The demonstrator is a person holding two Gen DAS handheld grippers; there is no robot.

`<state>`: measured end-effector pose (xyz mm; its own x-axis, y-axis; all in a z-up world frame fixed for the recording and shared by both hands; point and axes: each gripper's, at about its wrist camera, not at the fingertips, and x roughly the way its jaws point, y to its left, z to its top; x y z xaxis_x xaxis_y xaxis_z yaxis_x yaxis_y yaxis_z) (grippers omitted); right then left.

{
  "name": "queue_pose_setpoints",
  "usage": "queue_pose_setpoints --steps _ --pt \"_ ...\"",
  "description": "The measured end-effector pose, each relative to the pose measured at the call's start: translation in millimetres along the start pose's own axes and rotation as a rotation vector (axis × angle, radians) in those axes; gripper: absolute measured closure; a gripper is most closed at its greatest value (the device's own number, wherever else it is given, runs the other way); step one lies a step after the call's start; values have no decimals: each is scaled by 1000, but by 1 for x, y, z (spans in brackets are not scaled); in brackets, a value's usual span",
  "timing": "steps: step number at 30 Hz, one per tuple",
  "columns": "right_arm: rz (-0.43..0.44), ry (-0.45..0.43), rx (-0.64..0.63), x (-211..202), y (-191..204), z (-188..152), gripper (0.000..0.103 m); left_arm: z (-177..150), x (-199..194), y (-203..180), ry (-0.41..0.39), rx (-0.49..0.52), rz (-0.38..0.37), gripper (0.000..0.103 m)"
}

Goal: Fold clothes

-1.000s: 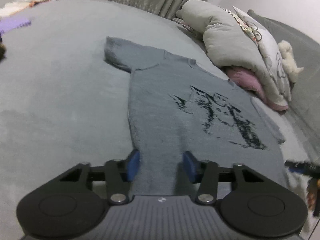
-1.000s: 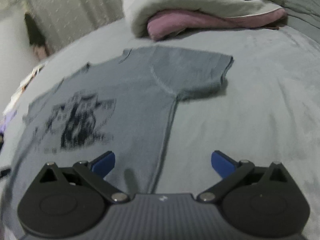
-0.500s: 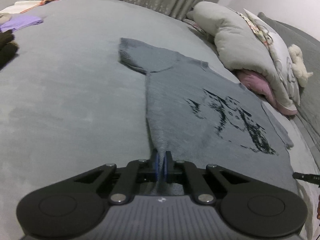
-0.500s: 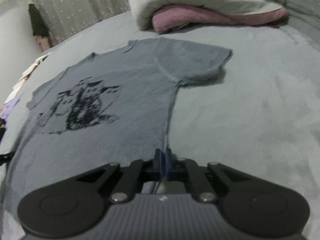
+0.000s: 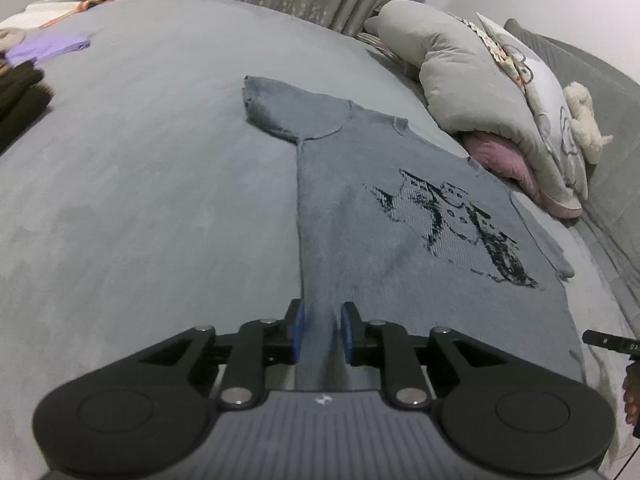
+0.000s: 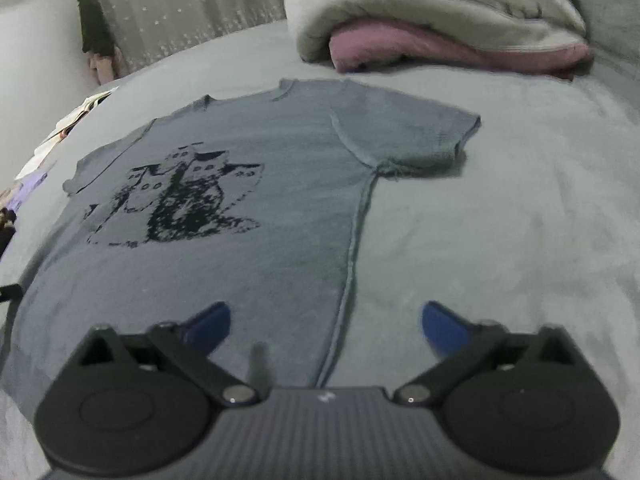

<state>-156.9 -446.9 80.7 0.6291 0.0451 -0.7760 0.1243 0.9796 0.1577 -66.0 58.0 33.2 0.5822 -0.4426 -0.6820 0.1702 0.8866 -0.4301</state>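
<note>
A grey-blue T-shirt point(image 5: 360, 220) with a dark printed picture lies flat, front up, on the grey bed cover point(image 5: 140, 180). My left gripper point(image 5: 322, 332) is at the shirt's lower left corner. Its jaws are opening, a narrow gap apart, with a loose ridge of hem between the blue pads point(image 5: 298, 332). In the right wrist view the same T-shirt point(image 6: 280, 200) spreads ahead. My right gripper point(image 6: 326, 320) hangs over its lower right corner, jaws opening wide. The side seam runs between the fingers, and neither pad touches it.
Grey pillows point(image 5: 480, 80) over a pink blanket point(image 5: 508, 160) and a plush toy point(image 5: 584, 116) lie beyond the shirt's collar. A purple cloth point(image 5: 48, 46) and a dark garment point(image 5: 20, 92) lie far left. A hand point(image 5: 632, 396) shows at the right edge.
A second ago both grippers stood open; half a second ago both were pinched shut on the shirt's hem. Now both have let go, the right wide, the left slightly, and drawn back a little.
</note>
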Motion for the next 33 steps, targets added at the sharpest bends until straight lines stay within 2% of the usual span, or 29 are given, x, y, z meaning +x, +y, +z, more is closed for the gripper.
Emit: queue_pose_setpoints --steps 3,8,11,15,18,20,22,23,24,25,27,30,32,33 --pt "22 22 16 -2 3 -7 0 -11 -1 0 19 -8 -4 71" --pt "-6 54 11 -1 13 -19 0 -27 0 -15 -25 47 -13 33" --pt "3 57 16 -7 21 -32 0 -37 0 -24 -41 71 -11 15" --pt "45 31 97 -22 29 -56 0 -47 -6 -34 -24 99 -2 11" --pt "71 -13 140 -34 37 -82 0 -53 -15 -32 3 39 -45 12" --pt "68 -41 129 -43 45 -96 9 -55 -19 -30 6 4 -60 13" --pt "66 -61 123 -50 49 -106 38 -59 -21 -30 5 0 -65 13" --pt "66 -74 144 -55 48 -112 46 -59 -21 -31 5 10 -60 14" --pt "62 -83 162 -58 47 -117 63 -59 -21 -31 4 13 -56 14" --pt "58 -88 178 -59 45 -121 75 -60 -21 -31 3 14 -52 16" --pt "60 -93 205 -61 41 -124 85 -61 -21 -32 0 11 -46 24" --pt "68 -96 196 -62 44 -128 89 -61 -20 -37 10 34 -33 58" --pt "72 -93 198 -61 44 -131 95 -60 -17 -39 29 56 -35 87" --pt "72 -92 192 -61 45 -131 97 -60 -16 -40 37 63 -37 93"
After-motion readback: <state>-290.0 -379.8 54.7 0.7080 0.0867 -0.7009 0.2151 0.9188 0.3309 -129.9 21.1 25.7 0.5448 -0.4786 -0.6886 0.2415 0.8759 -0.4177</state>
